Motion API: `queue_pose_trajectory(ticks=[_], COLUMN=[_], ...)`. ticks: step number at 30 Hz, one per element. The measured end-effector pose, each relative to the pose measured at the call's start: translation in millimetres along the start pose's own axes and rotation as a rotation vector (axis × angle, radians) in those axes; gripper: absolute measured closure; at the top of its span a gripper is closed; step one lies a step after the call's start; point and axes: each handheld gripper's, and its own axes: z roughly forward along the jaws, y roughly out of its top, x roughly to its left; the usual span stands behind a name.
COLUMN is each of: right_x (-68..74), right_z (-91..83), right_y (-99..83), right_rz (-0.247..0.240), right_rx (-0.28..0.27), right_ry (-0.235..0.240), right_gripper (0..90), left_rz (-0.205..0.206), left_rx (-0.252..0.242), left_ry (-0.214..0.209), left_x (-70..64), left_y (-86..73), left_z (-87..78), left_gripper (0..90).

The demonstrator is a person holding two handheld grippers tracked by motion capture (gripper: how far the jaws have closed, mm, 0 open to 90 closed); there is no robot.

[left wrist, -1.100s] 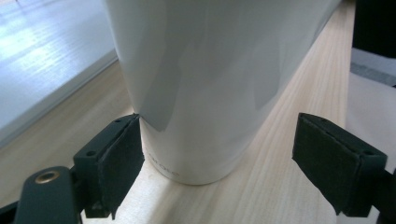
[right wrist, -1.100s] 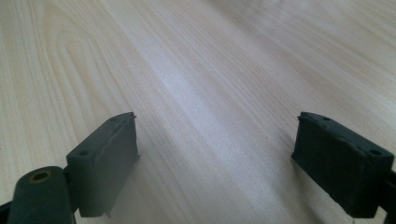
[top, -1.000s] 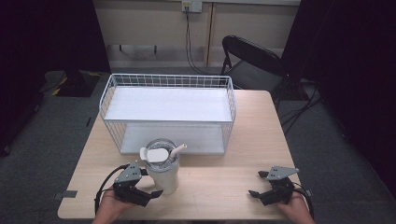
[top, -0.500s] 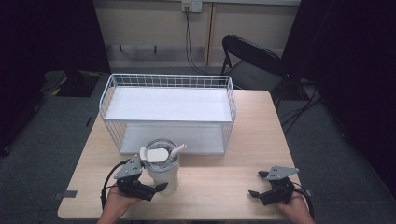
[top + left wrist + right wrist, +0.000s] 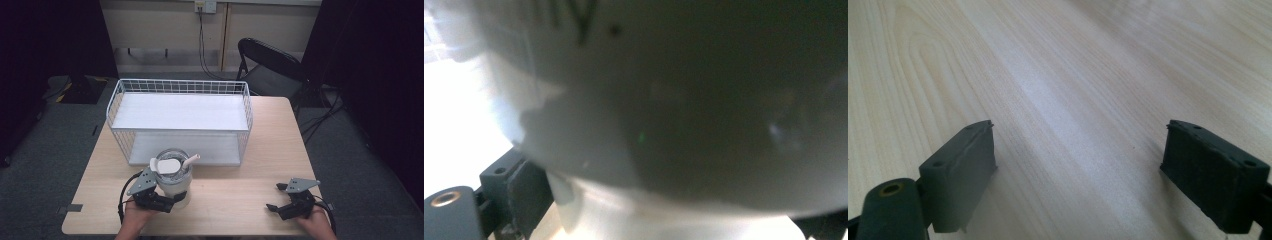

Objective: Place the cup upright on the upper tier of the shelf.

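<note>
At the desk's (image 5: pixel 235 195) front-left part we see the left hand-held gripper (image 5: pixel 162 200), held by a hand (image 5: pixel 135 215) that comes in over the front edge. Its jaws sit on either side of the lower body of a white tumbler (image 5: pixel 174 175), and in the left gripper view the tumbler (image 5: pixel 674 100) crowds right up against the camera, with one black pad (image 5: pixel 524 192) pressed beside its base at the lower left; we read this hand-held gripper as clenched on the tumbler. The tumbler stands upright on the desk, near the front edge and left of the middle, with a clear lid (image 5: pixel 172 161) and a pale straw (image 5: pixel 191 161) that leans toward the right. Just behind it, toward the far edge, stands a white wire rack (image 5: pixel 180 120) with two white shelves; the tumbler is just in front of the rack's lower shelf, and we cannot tell whether they touch

Moving right, the middle of the desk's front is bare wood. At the front-right corner the right hand-held gripper (image 5: pixel 274 197) rests low over the desk in the other hand (image 5: pixel 312 222), its grey plate on top. In the right gripper view its two black jaws stand wide apart with only wood grain between them, so it is released and grasps nothing (image 5: pixel 1078 165). Beyond the desk's far-right corner stands a black folding chair (image 5: pixel 272 65)
</note>
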Motion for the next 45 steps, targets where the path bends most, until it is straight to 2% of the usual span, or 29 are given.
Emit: queue_pose_trajectory(ticks=[6,9,10,15,17,22,24,25,32,37,42,45], right_x=[0.0,0.0,0.0,0.0,0.0,0.0,0.0,0.0,0.1,0.1,0.1,0.1], right_z=[0.0,0.0,0.0,0.0,0.0,0.0,0.0,0.0,-0.2,-0.2,-0.2,-0.1], right_y=[0.0,0.1,0.1,0.0,0.0,0.0,0.0,0.0,0.0,0.0,0.0,0.0], right_rz=[0.000,0.000,0.000,0.000,0.000,0.000,0.000,0.000,0.001,0.001,0.001,0.001], right_rx=[0.000,0.000,0.000,0.000,0.000,0.000,0.000,0.000,0.001,0.001,0.001,0.000], right_ry=[0.000,0.000,0.000,0.000,0.000,0.000,0.000,0.000,-0.002,-0.002,-0.002,-0.001], right_gripper=[13.0,13.0,13.0,13.0,13.0,13.0,13.0,13.0,13.0,13.0,13.0,13.0], left_rz=[0.014,0.052,0.052,-0.011,-0.012,-0.044,-0.042,-0.049,-0.074,-0.112,-0.103,-0.115], left_rx=[-0.002,0.008,0.008,-0.004,-0.008,-0.017,-0.012,-0.015,-0.007,-0.001,-0.003,-0.010], left_ry=[0.020,0.029,0.029,0.019,0.027,0.041,0.049,0.057,0.075,0.070,0.070,0.067], left_x=[-2.7,-3.9,-3.9,-3.1,-1.9,2.6,3.9,7.0,16.1,20.7,24.2,24.6], left_y=[-0.3,2.3,2.3,10.1,14.7,29.4,32.6,38.9,57.1,67.4,80.0,88.1], left_z=[-1.1,-1.3,-1.3,-4.2,-6.4,-12.0,-13.5,-15.1,-19.5,-21.1,-22.7,-23.4], left_gripper=[9.7,9.7,9.7,9.7,9.8,9.8,9.8,9.8,9.8,9.8,9.8,9.9])
